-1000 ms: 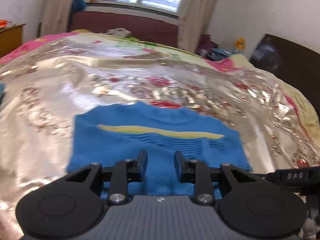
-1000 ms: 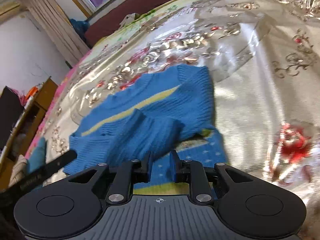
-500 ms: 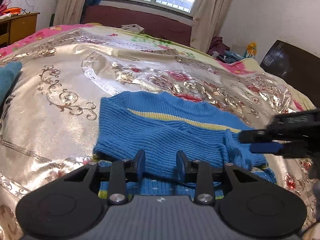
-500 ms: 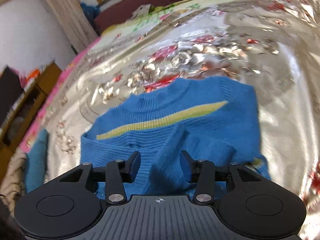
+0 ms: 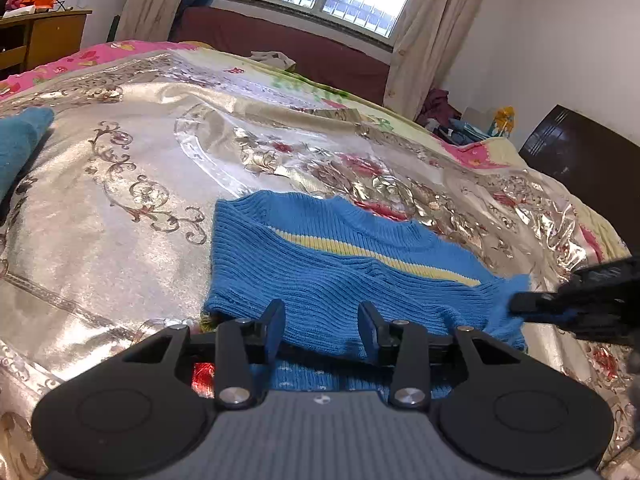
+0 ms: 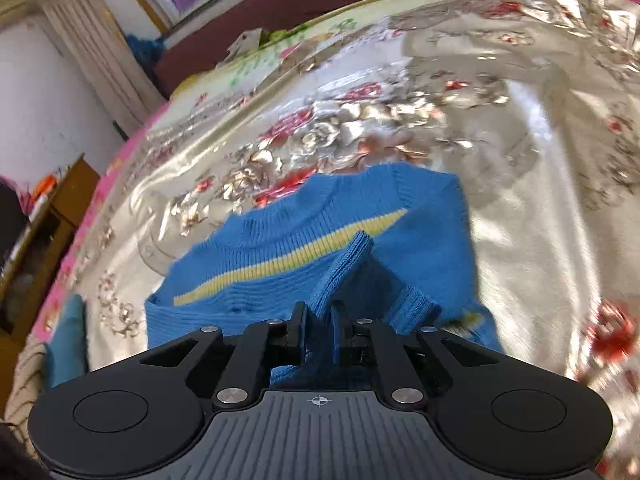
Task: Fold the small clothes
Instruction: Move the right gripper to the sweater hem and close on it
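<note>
Blue ribbed knit, a single small sweater (image 5: pixel 320 280) with one yellow stripe across the chest, lies on the shiny gold bedspread (image 5: pixel 120 184) with its neckline toward the window and its hem toward the person. One folded sleeve (image 6: pixel 360 276) lies across the body, running roughly along the sweater's width, and its cuff end sits right between the fingers of the right gripper (image 6: pixel 319 330). Those jaws have just been closing and now look clenched on that knit, a fold of sleeve standing up out of them. The left gripper (image 5: pixel 322 328) hovers over the near hem, its jaws parted and just been widening, with fabric lying beyond and below them but nothing pinched that I can see. From the left view the right gripper's dark fingers (image 5: pixel 540 304) reach in at the sweater's right edge, so the right hand is plainly the one on the sleeve, while the left is nearer the bottom hem. My guess is the sleeve gets laid flat next. Off to the left lies one teal cloth (image 5: pixel 20 140), apart from the sweater.
</note>
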{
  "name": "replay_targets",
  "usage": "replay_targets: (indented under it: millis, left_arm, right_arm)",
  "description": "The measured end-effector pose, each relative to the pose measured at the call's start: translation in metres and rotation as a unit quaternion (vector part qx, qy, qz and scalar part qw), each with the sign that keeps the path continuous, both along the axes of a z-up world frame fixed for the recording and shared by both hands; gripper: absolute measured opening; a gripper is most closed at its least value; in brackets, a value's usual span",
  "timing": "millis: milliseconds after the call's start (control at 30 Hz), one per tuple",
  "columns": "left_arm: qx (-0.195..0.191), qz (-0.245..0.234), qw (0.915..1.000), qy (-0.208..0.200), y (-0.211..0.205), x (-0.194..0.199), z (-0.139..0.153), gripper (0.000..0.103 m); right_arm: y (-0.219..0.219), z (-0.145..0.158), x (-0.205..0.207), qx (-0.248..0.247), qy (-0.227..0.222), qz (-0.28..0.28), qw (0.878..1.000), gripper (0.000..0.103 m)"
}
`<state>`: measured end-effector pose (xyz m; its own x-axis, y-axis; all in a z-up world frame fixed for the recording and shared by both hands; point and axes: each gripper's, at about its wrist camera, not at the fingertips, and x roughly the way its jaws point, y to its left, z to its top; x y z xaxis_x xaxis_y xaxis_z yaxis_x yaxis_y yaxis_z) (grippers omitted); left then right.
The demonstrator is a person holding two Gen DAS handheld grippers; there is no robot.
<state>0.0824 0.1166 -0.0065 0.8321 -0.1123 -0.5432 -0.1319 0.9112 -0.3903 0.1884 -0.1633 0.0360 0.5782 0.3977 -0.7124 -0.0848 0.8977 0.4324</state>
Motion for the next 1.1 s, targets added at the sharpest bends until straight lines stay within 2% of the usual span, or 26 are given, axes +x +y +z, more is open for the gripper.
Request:
replay_targets:
  millis: [67, 133, 200, 267, 500, 633, 733, 867, 1000, 1067, 1100]
  left_arm:
    - [0.002, -0.003, 1.0000, 0.001, -0.002, 0.000, 0.000, 0.044]
    - [0.008, -0.007, 0.9999, 0.002, -0.004, 0.001, 0.000, 0.044]
    - [0.013, -0.010, 0.9998, 0.006, -0.006, 0.001, -0.002, 0.044]
    - [0.016, -0.012, 0.9998, 0.010, -0.008, 0.002, -0.003, 0.044]
    - [0.022, -0.016, 0.9995, 0.015, -0.010, 0.003, -0.005, 0.045]
    - [0.025, -0.016, 0.9994, 0.018, -0.011, 0.004, -0.006, 0.045]
    - [0.027, -0.016, 0.9993, 0.021, -0.011, 0.005, -0.007, 0.045]
    - [0.028, -0.016, 0.9992, 0.024, -0.012, 0.006, -0.009, 0.045]
    - [0.029, -0.017, 0.9991, 0.027, -0.013, 0.008, -0.011, 0.045]
    - [0.030, -0.017, 0.9990, 0.028, -0.013, 0.008, -0.011, 0.045]
    - [0.030, -0.018, 0.9990, 0.028, -0.013, 0.007, -0.011, 0.045]
  right_arm:
    - [-0.009, -0.007, -0.011, 0.001, 0.016, -0.001, 1.000, 0.011]
    - [-0.016, -0.016, -0.019, 0.004, 0.041, 0.004, 0.999, 0.018]
    - [-0.022, -0.027, -0.027, 0.005, 0.074, 0.003, 0.997, 0.018]
    - [-0.028, -0.031, -0.034, -0.001, 0.082, 0.001, 0.997, 0.018]
    - [-0.044, -0.017, -0.037, -0.035, 0.033, -0.009, 0.999, 0.026]
    - [-0.041, -0.018, -0.019, -0.066, 0.006, 0.016, 0.998, 0.037]
    - [-0.034, -0.029, -0.005, -0.075, 0.006, 0.025, 0.997, 0.037]
    - [-0.030, -0.039, 0.007, -0.054, 0.016, 0.033, 0.998, 0.037]
    - [-0.026, -0.044, 0.014, -0.060, 0.013, 0.046, 0.997, 0.037]
    - [-0.031, -0.048, 0.018, -0.048, 0.026, 0.037, 0.998, 0.031]
    - [-0.034, -0.047, 0.019, -0.042, 0.028, 0.030, 0.998, 0.022]
